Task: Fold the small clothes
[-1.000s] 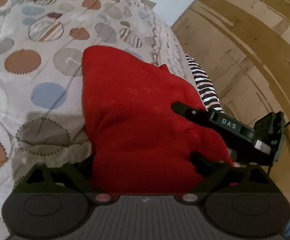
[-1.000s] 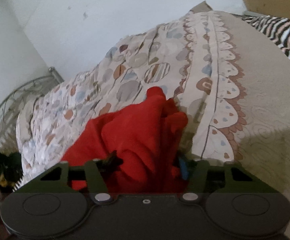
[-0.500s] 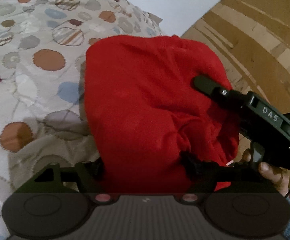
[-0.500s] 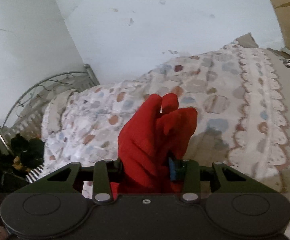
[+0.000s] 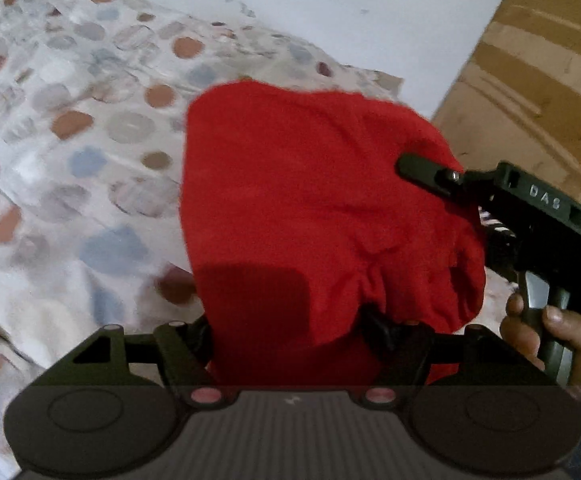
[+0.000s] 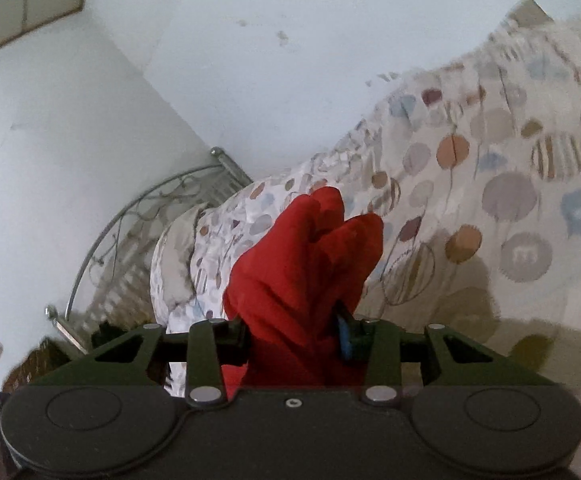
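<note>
Red garment bunched, gripped by both jaws.

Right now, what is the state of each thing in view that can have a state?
red garment: bunched, lifted off the bed, held by both grippers.
left gripper: shut on the red garment.
right gripper: shut on the red garment, cloth sticking up between its fingers.
bedspread: spread over the bed, a little wrinkled.
</note>
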`<state>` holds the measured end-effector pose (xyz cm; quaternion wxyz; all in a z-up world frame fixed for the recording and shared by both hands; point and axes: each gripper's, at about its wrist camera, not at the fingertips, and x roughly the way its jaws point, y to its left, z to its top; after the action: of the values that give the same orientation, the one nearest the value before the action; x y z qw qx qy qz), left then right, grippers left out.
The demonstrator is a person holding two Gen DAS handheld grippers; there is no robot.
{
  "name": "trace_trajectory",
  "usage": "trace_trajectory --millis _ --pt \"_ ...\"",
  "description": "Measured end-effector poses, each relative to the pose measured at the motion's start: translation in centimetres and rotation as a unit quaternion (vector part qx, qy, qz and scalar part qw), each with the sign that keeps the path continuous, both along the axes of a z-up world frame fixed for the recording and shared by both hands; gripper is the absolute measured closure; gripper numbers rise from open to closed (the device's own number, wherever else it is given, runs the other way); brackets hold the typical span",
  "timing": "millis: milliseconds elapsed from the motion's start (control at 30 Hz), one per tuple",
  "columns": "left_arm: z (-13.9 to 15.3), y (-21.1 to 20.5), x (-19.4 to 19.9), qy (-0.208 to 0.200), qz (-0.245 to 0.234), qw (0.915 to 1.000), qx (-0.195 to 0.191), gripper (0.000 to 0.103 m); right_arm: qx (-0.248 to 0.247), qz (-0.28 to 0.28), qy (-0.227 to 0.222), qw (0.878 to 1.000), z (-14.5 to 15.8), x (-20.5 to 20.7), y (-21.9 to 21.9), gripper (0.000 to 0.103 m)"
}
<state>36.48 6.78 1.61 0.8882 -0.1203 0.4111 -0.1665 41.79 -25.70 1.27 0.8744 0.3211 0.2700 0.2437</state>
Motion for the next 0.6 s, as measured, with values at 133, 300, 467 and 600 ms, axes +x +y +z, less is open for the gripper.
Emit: trace_trajectory --millis 133,300,467,600 --pt "-2.1 0.0 2.2 0.011 0.006 0.9995 0.029 0.026 -0.035 -0.021 0.018 0.999 -2.8 2.1 1.2 0.06" --pt "-4.6 -1.2 1.9 0.005 0.006 0.9995 0.03 0.014 -0.074 -0.051 0.054 0.995 -6.5 3.6 0.2 0.052" --pt "-5.8 -4.1 0.5 -0.027 -0.01 0.9972 0.07 0.002 -0.111 -0.06 0.051 0.991 -7.5 3.0 -0.9 0.026" --pt "-5.5 -4.3 0.1 -0.032 0.001 0.9972 0.068 0.001 -0.128 -0.057 0.037 0.989 -7.1 1.9 -1.2 0.02"
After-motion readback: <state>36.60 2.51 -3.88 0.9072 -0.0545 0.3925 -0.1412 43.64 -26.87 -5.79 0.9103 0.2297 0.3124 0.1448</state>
